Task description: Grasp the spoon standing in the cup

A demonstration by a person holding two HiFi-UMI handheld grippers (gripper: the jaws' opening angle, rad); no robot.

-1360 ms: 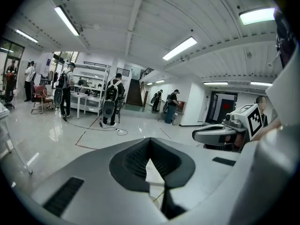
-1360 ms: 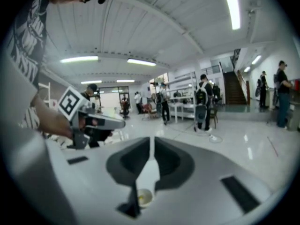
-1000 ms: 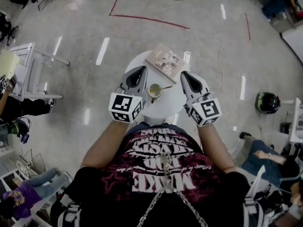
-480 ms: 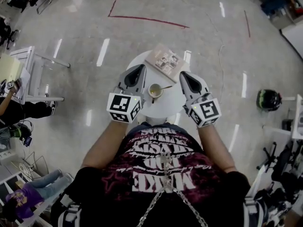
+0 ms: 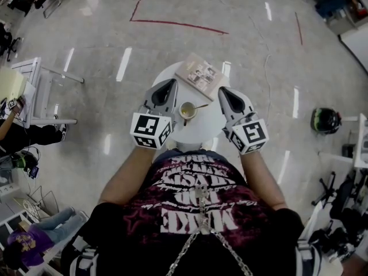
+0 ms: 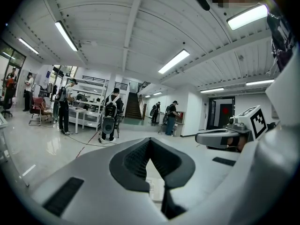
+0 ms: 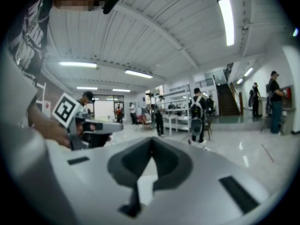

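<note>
One cup (image 5: pixel 187 110), one spoon (image 5: pixel 198 107) stood in it, is seen mid-table on a small round table (image 5: pixel 198 130). Two grippers, left (image 5: pixel 171 83) and right (image 5: pixel 223 91), are held flanking the cup, jaws closed and empty. One book (image 5: pixel 200 76) is laid at the rim beyond the cup.

Lower right corner of the head view has emptied out

The seated person in blue jeans, who filled the lower right of the frame a second ago with one hand on a knee, is no longer in it, and was already gone half a second back. In that spot I now see glossy grey floor (image 5: pixel 305 174) with a light streak across it. A black thin-legged stand (image 5: pixel 336 190) shows by the right edge, where the legs used to cover it.
</note>
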